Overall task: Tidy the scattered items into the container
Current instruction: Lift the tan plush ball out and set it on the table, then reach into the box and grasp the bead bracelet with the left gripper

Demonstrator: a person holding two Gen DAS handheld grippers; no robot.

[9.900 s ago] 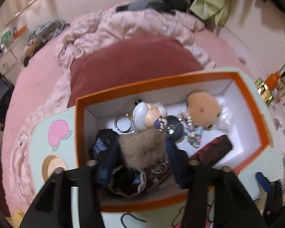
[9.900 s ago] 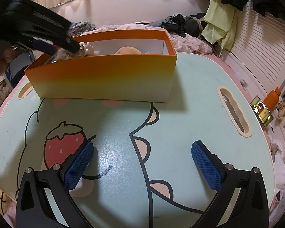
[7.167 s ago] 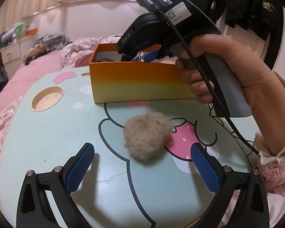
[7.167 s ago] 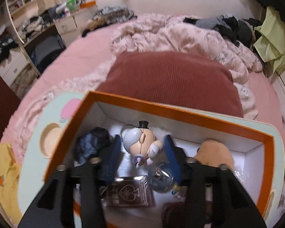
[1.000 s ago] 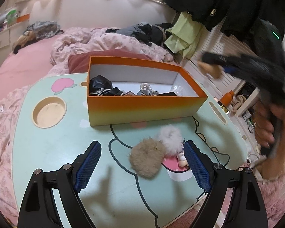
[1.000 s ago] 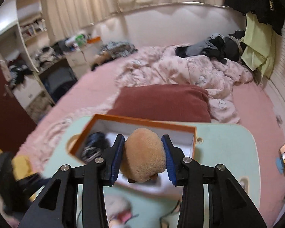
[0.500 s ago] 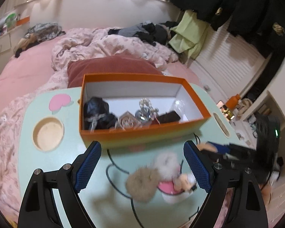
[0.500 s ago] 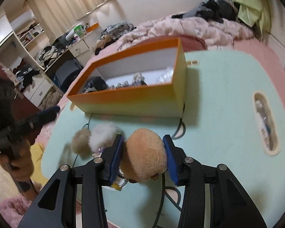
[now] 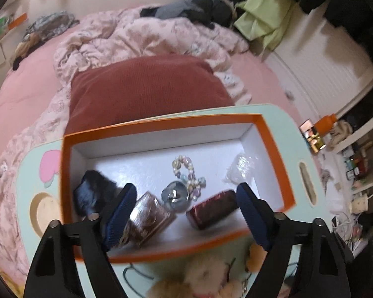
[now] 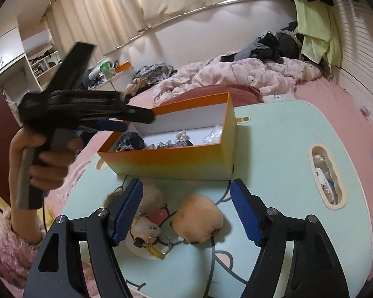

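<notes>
So the tan plush ball [image 10: 199,217] that was pinched in the right gripper [image 10: 186,213] half a second ago is now sitting loose on the mint-green lap table [image 10: 286,149], between the blue pads with gaps on both sides, jaws spread wide apart and not touching it. The left gripper [image 9: 186,211] has swung up from the near side and now hovers over the orange box [image 9: 273,149], looking straight down into it, jaws also wide apart with nothing between them.

Inside the box: a dark blue crumpled thing [image 9: 92,193] at the left end, a brown patterned card box [image 9: 149,218] next to it toward the near wall, a clear glass ball [image 9: 175,196] in the middle, a beaded bracelet [image 9: 186,171] just beyond the ball, a dark red case [image 9: 211,209] to the right, and a clear plastic bag [image 9: 238,171] at the far right end.

Out on the table, near side of the box, left of the tan plush: a white fluffy pompom [image 10: 151,196] partly hidden behind the right gripper's left finger, plus a pale figure with a keyring [image 10: 159,243] lying close to the camera. In the left wrist view that stuff is a blur along the bottom edge, can't make out much there.

Box sits toward the far left of the table, with a dark red cushion [image 9: 146,89] right behind it on the pink bed.
</notes>
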